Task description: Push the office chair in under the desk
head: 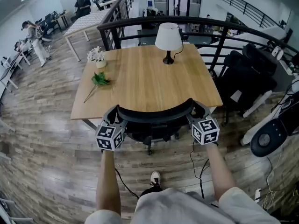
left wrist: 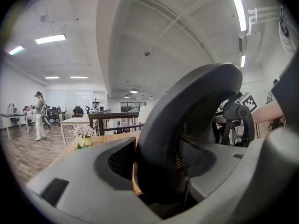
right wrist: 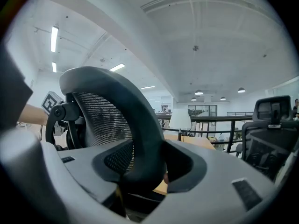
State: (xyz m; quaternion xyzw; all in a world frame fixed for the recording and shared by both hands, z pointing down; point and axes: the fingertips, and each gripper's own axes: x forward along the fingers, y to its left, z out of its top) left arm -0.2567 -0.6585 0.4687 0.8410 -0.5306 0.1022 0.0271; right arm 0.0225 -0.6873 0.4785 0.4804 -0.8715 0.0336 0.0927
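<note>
Forearms (head: pixel 108 181) rise from 6 o'clock in the head view, one behind each marker cube. Wood floor (head: pixel 51 143) lies open toward 9 o'clock. The worktop (head: pixel 140 85) fills the centre, with a black railing (head: pixel 187 21) just past its 12 o'clock edge and spare black chairs (head: pixel 247 73) crowding its 3 o'clock edge. The office chair (head: pixel 154 113) stands at the 6 o'clock edge, backrest rim just outside it, seat partly beneath. Left tongs (head: pixel 115 112) and right tongs (head: pixel 197 109) are each clamped on one end of that rim. A lamp (head: pixel 168 37) stands near the far edge, and a flower pot (head: pixel 96 56) sits at the 10 o'clock corner.
</note>
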